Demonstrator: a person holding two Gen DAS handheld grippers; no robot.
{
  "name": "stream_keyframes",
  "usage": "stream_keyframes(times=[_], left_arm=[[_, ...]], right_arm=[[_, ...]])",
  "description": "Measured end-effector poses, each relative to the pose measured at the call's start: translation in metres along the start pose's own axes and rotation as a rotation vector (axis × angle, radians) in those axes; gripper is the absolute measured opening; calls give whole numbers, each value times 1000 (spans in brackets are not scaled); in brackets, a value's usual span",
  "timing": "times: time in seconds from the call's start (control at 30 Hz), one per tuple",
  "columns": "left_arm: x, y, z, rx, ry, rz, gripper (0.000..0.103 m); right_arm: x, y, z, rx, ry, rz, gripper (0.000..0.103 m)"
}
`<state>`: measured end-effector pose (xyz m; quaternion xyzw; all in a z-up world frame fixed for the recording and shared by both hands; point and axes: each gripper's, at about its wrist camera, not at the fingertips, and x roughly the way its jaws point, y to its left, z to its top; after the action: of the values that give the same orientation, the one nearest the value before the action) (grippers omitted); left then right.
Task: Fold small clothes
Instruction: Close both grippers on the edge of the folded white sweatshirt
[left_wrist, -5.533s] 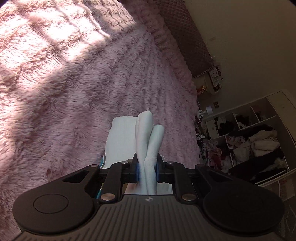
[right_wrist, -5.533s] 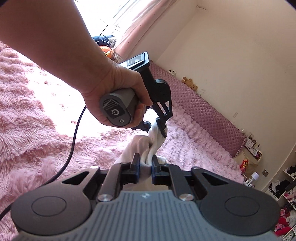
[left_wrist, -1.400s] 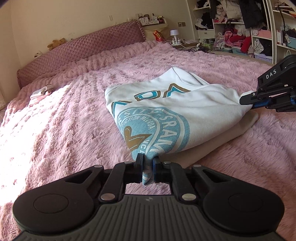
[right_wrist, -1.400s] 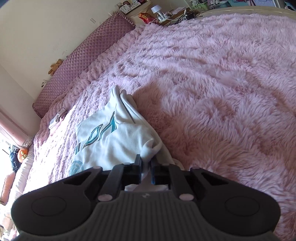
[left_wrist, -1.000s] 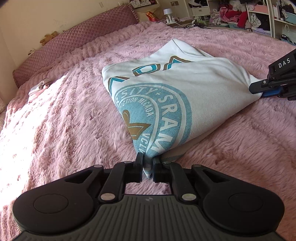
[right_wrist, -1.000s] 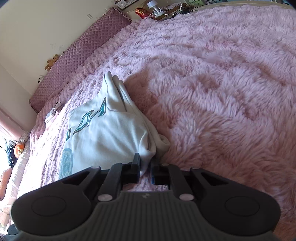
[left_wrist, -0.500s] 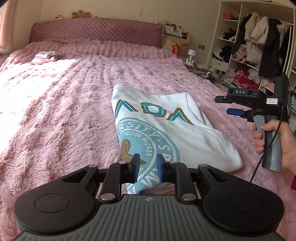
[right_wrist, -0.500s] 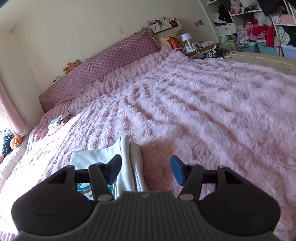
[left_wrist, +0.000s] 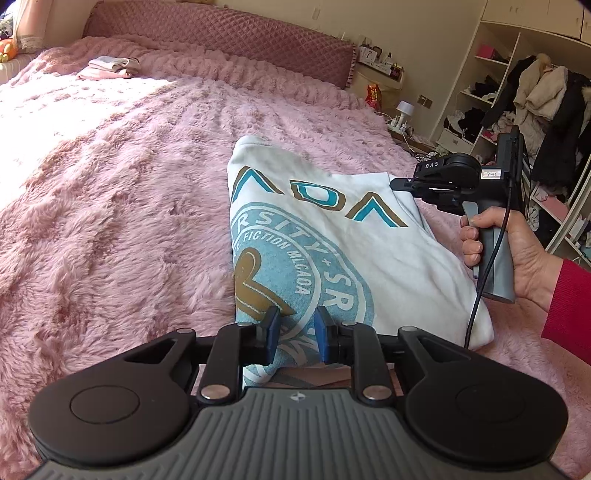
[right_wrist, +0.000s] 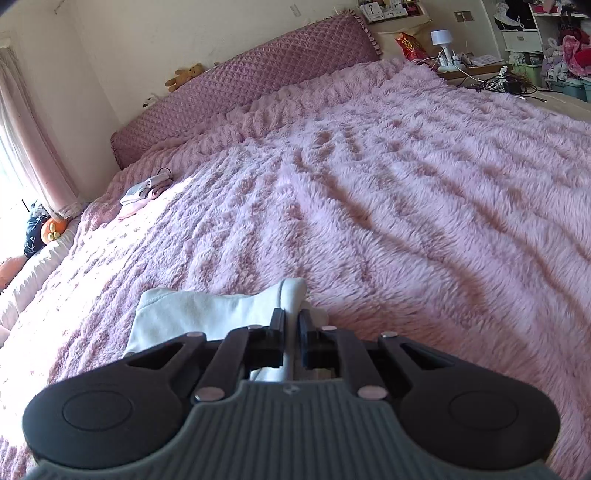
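DESK: Where is the shirt (left_wrist: 332, 236)?

PHOTOGRAPHER: It lies folded and print-up on the pink bed (left_wrist: 110, 206). Its near hem sits directly under the left claw (left_wrist: 293, 328). Its long axis runs straight ahead from that claw, toward the headboard.

DESK: And the claws?

PHOTOGRAPHER: The left claw's jaws have just been opening. They stand a little apart above the hem. Cloth shows in the gap, but the pads do not press it. The right claw (left_wrist: 397, 182), carried by a hand (left_wrist: 517, 251) in a red sleeve, is ahead and to the right of the left one. Its jaws are pressed together at the shirt's far right edge. In its own view a strip of white cloth appears pinched between them.

DESK: What does the next move turn on?

PHOTOGRAPHER: Likely on that split. The left claw is nearer the near hem and the right claw holds the far edge. A further fold along the long axis probably needs the left claw to close on the hem first.
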<state>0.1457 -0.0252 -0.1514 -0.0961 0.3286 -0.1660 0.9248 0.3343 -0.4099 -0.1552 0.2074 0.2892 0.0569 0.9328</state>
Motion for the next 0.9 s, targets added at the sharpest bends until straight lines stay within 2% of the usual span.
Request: stream_keyframes(times=[0.1, 0.17, 0.27, 0.3, 0.37, 0.43, 0.53, 0.7, 0.77, 0.9], left_arm=[[4, -8, -3, 18, -4, 17, 27], [7, -12, -4, 26, 10, 17, 34], [11, -12, -6, 47, 33, 25, 34], [12, -10, -6, 37, 39, 19, 34], [11, -6, -4, 30, 46, 6, 34], [11, -5, -4, 29, 49, -1, 34], [12, -7, -7, 36, 41, 7, 34], [13, -8, -8, 23, 36, 18, 35], [13, -8, -7, 20, 39, 20, 35], [13, -10, -5, 31, 53, 24, 35]], right_arm=[[17, 3, 0, -49, 13, -65, 2], [28, -6, 0, -22, 47, -53, 2], [26, -17, -3, 10, 46, -47, 3], [22, -18, -3, 10, 50, -32, 8], [-1, -20, -1, 39, 24, 8, 15], [-39, -23, -5, 69, -8, 90, 20], [-107, -22, -28, 67, -50, 142, 24], [-187, -18, -99, 107, -51, 78, 25], [-200, -14, -125, 104, -39, 33, 25], [-203, -6, -156, 101, -4, 8, 25]])
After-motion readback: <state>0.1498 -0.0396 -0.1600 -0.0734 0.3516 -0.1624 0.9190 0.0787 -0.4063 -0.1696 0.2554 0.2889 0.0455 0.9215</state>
